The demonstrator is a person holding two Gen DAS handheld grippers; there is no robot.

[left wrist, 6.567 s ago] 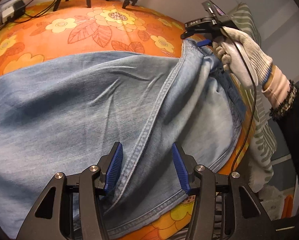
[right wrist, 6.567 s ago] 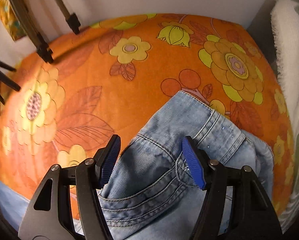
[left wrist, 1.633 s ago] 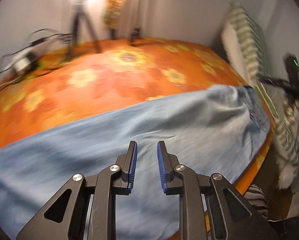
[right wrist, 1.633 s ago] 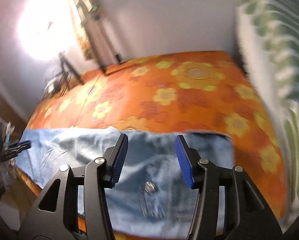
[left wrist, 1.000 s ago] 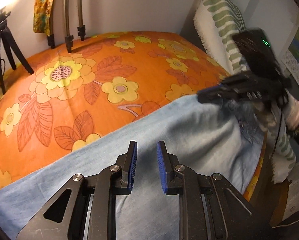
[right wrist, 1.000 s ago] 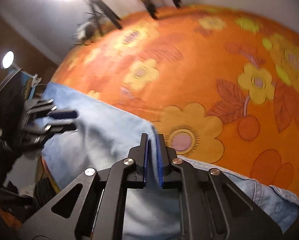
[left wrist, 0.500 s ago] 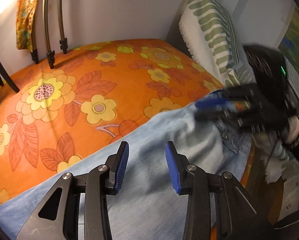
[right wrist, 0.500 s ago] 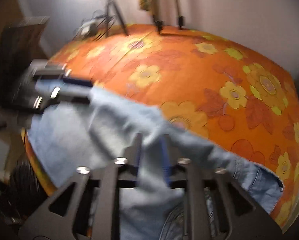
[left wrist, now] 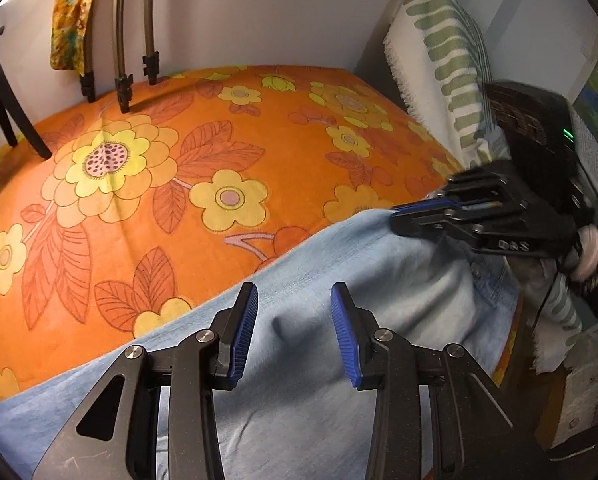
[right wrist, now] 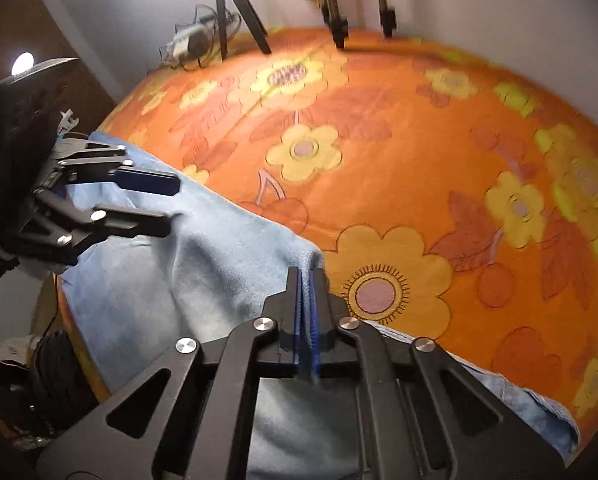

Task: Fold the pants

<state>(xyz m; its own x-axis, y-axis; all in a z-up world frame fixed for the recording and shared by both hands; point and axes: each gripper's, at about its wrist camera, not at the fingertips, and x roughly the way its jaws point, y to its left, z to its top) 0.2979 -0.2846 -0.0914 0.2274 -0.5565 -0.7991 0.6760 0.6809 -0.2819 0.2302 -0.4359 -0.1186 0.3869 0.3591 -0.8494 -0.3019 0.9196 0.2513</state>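
Light blue jeans point(left wrist: 339, 280) lie along the near edge of an orange flowered bedspread point(left wrist: 179, 160). My left gripper point(left wrist: 294, 332) is open just above the denim and holds nothing. My right gripper point(right wrist: 307, 308) is shut on a folded edge of the jeans point(right wrist: 235, 264) and lifts it slightly. In the left wrist view the right gripper point(left wrist: 423, 216) shows at the right, pinching the fabric edge. In the right wrist view the left gripper point(right wrist: 139, 204) shows at the left, open over the denim.
Tripod legs point(left wrist: 123, 40) stand at the far side of the bed by the wall. A white and green striped pillow point(left wrist: 439, 60) leans at the right. A power strip and cables point(right wrist: 187, 44) lie at the far left corner. The bed edge point(right wrist: 75, 344) drops off beside the jeans.
My left gripper has opened and let go of the denim. My right gripper has stayed shut on the fabric edge and carried it along the bed.
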